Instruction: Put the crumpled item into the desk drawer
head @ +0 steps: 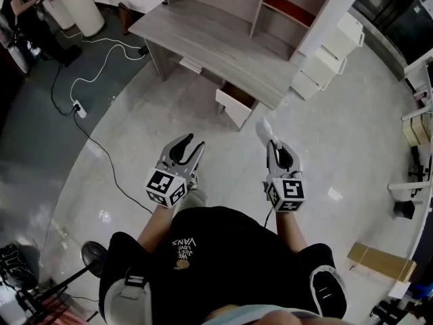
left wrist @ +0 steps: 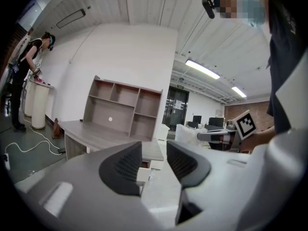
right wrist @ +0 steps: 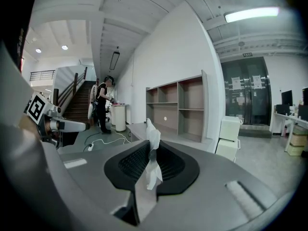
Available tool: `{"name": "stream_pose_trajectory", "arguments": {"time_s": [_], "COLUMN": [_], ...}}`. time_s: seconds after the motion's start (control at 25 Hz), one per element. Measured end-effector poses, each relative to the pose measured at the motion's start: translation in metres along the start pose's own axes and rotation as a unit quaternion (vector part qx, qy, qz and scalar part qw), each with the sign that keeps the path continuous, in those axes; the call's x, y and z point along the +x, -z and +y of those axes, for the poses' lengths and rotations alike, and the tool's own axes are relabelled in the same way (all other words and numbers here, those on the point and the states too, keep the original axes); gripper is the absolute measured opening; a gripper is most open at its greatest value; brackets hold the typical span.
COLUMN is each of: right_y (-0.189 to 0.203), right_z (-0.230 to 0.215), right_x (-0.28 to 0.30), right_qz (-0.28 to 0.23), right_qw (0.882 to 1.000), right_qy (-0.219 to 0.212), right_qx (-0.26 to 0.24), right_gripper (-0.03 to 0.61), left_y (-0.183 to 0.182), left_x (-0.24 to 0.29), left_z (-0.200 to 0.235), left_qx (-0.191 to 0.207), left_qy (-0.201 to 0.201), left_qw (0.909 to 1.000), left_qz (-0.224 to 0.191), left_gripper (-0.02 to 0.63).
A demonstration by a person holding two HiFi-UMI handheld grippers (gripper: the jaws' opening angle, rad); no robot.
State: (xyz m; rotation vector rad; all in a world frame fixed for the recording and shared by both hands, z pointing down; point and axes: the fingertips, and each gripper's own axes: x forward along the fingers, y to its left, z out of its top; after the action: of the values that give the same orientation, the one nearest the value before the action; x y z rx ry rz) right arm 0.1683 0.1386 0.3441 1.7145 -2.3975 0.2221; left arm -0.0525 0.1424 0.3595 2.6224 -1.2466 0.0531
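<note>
The right gripper [head: 274, 149] has its jaws clamped on the crumpled item [right wrist: 154, 139], which stands upright between them. The left gripper [head: 187, 147] has its jaws apart and empty. The open drawer [head: 233, 105] under the desk [head: 203, 42] lies well ahead, between both grippers.

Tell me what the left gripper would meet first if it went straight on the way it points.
Probably the open drawer under the desk: it shows right between the parted, empty jaws of the left gripper. Only floor lies before it, though depth is unclear.
</note>
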Motion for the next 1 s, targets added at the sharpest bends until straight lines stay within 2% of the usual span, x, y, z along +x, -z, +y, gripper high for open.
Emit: {"name": "stream_pose_trajectory", "arguments": {"time_s": [0.52, 0.84, 1.0], "right_y": [0.003, 0.003, 0.002], "right_z": [0.031, 0.019, 0.004], "right_x": [0.091, 0.12, 0.136], "right_qz": [0.03, 0.024, 0.023], "right_qw": [0.996, 0.993, 0.993], "right_qy": [0.084, 0.114, 0.112], "right_qx": [0.025, 0.034, 0.014], "right_gripper": [0.046, 0.046, 0.046], "left_y": [0.0, 0.018, 0.024], "left_x": [0.049, 0.086, 0.11], "left_z": [0.115, 0.131, 0.133], "left_qx": [0.006, -0.003, 0.005], "left_qy": [0.083, 0.11, 0.111], "left_qw": [0.9957, 0.9921, 0.9918], "left_qz": [0.041, 0.061, 0.063], "left_gripper": [0.169, 0.169, 0.17]}}
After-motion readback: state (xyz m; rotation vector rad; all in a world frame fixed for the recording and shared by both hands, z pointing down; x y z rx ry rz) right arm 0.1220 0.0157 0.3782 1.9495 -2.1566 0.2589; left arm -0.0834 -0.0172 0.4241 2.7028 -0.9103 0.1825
